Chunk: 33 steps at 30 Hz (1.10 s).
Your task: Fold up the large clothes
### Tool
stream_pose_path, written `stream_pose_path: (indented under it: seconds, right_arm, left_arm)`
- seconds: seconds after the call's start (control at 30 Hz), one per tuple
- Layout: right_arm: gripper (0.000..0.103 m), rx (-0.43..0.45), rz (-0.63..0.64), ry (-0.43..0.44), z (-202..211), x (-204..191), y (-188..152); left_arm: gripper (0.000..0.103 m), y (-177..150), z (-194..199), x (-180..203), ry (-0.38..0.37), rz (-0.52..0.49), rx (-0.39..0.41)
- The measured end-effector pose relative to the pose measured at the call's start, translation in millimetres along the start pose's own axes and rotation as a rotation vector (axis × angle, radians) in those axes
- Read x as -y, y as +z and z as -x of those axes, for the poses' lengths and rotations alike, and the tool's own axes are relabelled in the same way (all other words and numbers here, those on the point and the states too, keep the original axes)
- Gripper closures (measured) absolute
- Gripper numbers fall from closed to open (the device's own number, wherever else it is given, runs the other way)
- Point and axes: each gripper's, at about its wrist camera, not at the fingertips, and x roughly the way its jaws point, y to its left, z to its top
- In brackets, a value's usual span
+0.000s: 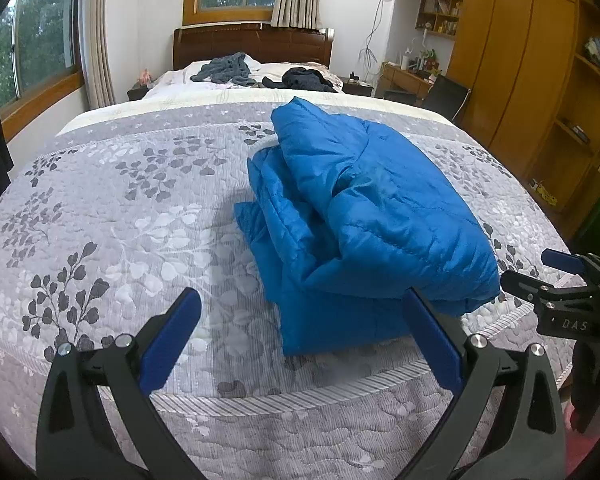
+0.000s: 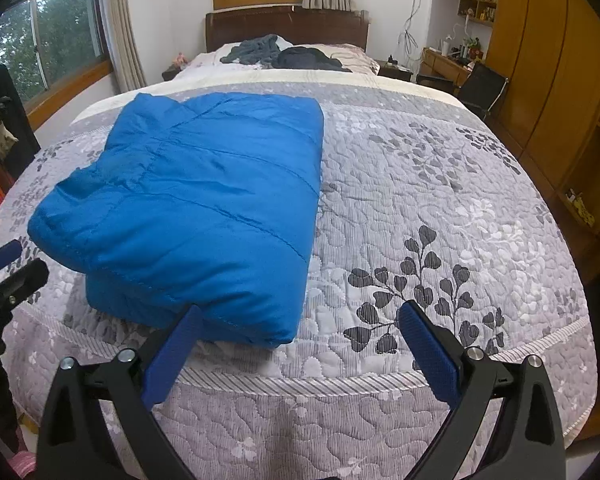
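Observation:
A blue quilted jacket [image 1: 364,216] lies folded into a thick bundle on the bed's grey leaf-patterned quilt [image 1: 120,200]. In the right wrist view the jacket [image 2: 204,208] shows a flat smooth top, with layered folds at its left side. My left gripper [image 1: 300,316] is open just before the jacket's near edge, its right fingertip close to the fabric, holding nothing. My right gripper [image 2: 300,320] is open too, its left fingertip at the jacket's near right corner, empty. Each gripper shows at the edge of the other's view: the right gripper [image 1: 540,276] and the left gripper [image 2: 8,268].
Dark clothes [image 1: 308,78] and a grey garment [image 1: 228,68] lie by the wooden headboard [image 1: 252,46]. Wooden wardrobes [image 1: 520,60], a desk and chair [image 1: 444,92] stand to the right. Windows [image 1: 32,44] line the left wall. The quilt [image 2: 440,200] stretches right of the jacket.

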Motion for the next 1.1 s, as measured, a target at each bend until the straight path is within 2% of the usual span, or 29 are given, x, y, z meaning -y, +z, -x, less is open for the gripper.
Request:
stream_pose_path:
  seconds: [1.1]
  right_arm:
    - [0.004, -0.022, -0.003, 0.015, -4.3, 2.9, 2.0]
  left_arm:
    - [0.003, -2.1, -1.8, 0.6, 0.001, -0.001, -0.019]
